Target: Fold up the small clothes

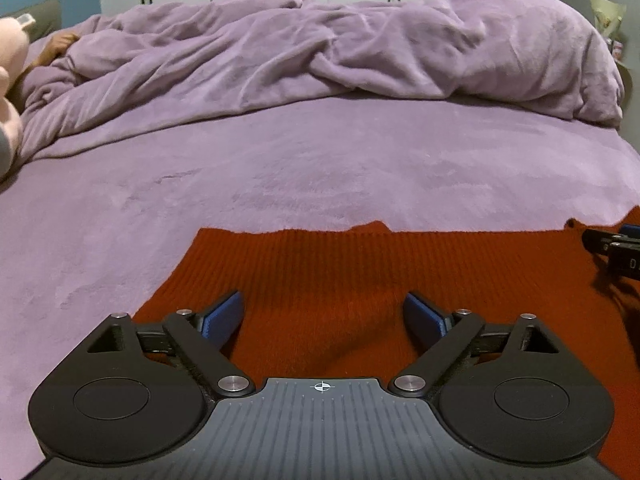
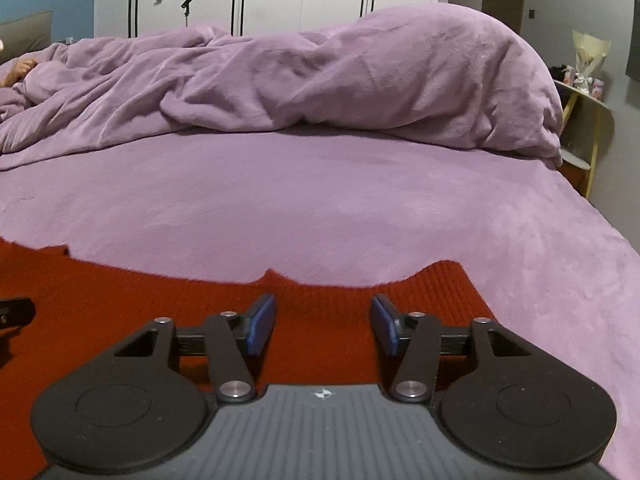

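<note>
A red ribbed knit garment [image 1: 360, 272] lies flat on the purple bed cover, its far edge running across both views; in the right wrist view the garment [image 2: 168, 304] fills the lower left. My left gripper [image 1: 323, 312] stands wide open just above the cloth near its left end, nothing between its blue pads. My right gripper [image 2: 323, 316] is open over the garment's right end, its pads apart with only flat cloth below them. The right gripper's black tip [image 1: 612, 248] shows at the right edge of the left wrist view.
A bunched purple duvet [image 1: 320, 48] is heaped along the far side of the bed. Smooth purple cover [image 2: 320, 200] stretches between it and the garment. A pink plush thing [image 1: 10, 80] sits far left. White wardrobe doors stand behind; a small side table [image 2: 584, 128] is at the right.
</note>
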Tool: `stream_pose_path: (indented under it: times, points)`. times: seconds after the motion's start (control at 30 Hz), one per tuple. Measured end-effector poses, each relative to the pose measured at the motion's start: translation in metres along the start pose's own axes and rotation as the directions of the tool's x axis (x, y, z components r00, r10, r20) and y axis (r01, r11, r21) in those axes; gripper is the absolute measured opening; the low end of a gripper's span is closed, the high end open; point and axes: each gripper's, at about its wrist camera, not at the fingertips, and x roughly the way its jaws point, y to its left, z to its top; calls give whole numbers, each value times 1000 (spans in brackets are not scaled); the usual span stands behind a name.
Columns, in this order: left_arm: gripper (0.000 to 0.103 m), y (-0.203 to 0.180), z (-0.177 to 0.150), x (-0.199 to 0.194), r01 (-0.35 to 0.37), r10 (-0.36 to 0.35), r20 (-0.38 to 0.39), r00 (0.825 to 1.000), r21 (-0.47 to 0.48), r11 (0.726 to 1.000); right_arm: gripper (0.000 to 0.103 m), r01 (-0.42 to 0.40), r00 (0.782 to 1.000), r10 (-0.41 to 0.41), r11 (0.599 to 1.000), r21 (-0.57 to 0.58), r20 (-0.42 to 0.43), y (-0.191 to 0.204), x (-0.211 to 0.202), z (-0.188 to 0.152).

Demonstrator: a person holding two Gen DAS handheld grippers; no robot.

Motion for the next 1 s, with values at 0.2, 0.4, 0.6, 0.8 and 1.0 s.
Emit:
stream_pose_path:
  times: [0.2,0.4,0.6,0.8,1.0]
  points:
    - [95,11,-1,-5,60,-60,1,998,-33,998,75,-54,998,55,994,97,-6,-20,12,3]
    - [95,50,-33,-59,63,-62,13,998,-116,991,80,3,998,-5,1000,28,55,-8,-43,-16]
    - [95,115,-103,-105,64,-75,-35,997,-252,966,80,-193,975,172,970,148,142,2,-152,-86]
    - [92,151,-138,-117,202,-249,-55,967,-430,880,44,-260,965,239,919,295,108,20,-191,-108]
    - [96,165,-143,-92,283,-350,-10,937,-567,774,20,-335,938,344,869,365,41,42,-190,-106]
